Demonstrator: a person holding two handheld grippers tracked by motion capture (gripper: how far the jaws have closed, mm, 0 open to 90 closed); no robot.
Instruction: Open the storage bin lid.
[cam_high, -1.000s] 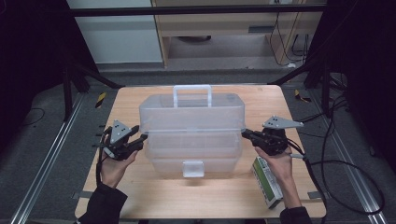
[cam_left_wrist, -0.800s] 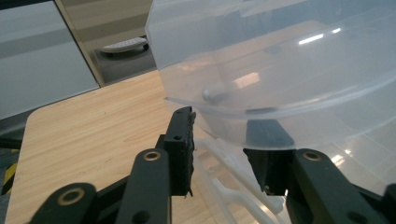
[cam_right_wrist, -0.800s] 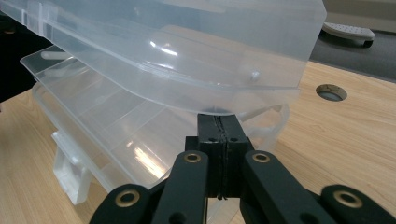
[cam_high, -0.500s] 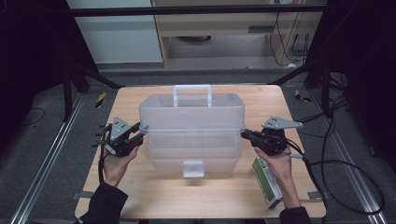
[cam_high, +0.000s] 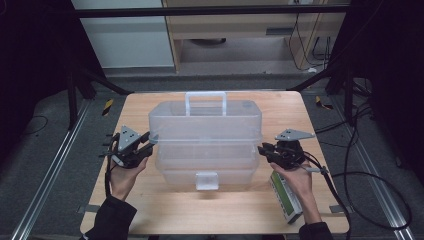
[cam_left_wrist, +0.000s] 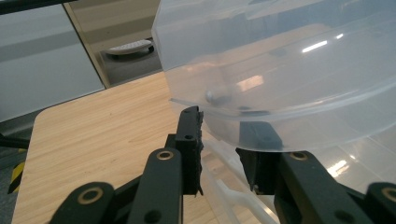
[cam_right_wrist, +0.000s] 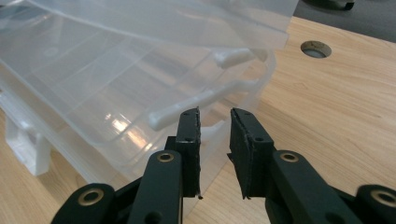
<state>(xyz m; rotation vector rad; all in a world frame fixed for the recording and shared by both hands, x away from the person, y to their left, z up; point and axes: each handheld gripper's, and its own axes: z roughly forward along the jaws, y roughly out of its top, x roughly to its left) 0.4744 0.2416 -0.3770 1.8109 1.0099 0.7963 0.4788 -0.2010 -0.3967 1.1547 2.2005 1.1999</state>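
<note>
A: The clear tiered storage box (cam_high: 206, 137) is seen standing in the middle of the table (cam_high: 150, 212), its white handle (cam_high: 205, 101) upright at the far side and its latch (cam_high: 206, 180) facing the person. How is it expected to handle?

B: It is judged light, since nothing is seen in the trays, but thin-walled and glossy, so some flex and slip under the pads is to be allowed for. The tiers are fanned out on white hinge arms (cam_right_wrist: 205, 98), so the whole thing could swing or fold if it is pushed at 1 end alone.

A: Where should hold be taken?

B: At the stiffer rims and end edges, 1 on each side, or at the handle for a lift. The left tongs (cam_left_wrist: 219, 140) are set about the rounded corner rim of the upper tray, 1 jaw under it; the jaws have just been closing, though whether the pads press cannot be told.

A: And the right tongs (cam_right_wrist: 215, 140)?

B: They have just been opening; they are released, with a gap between the pads and the end of the box just ahead, near the green packet (cam_high: 286, 197).
</note>
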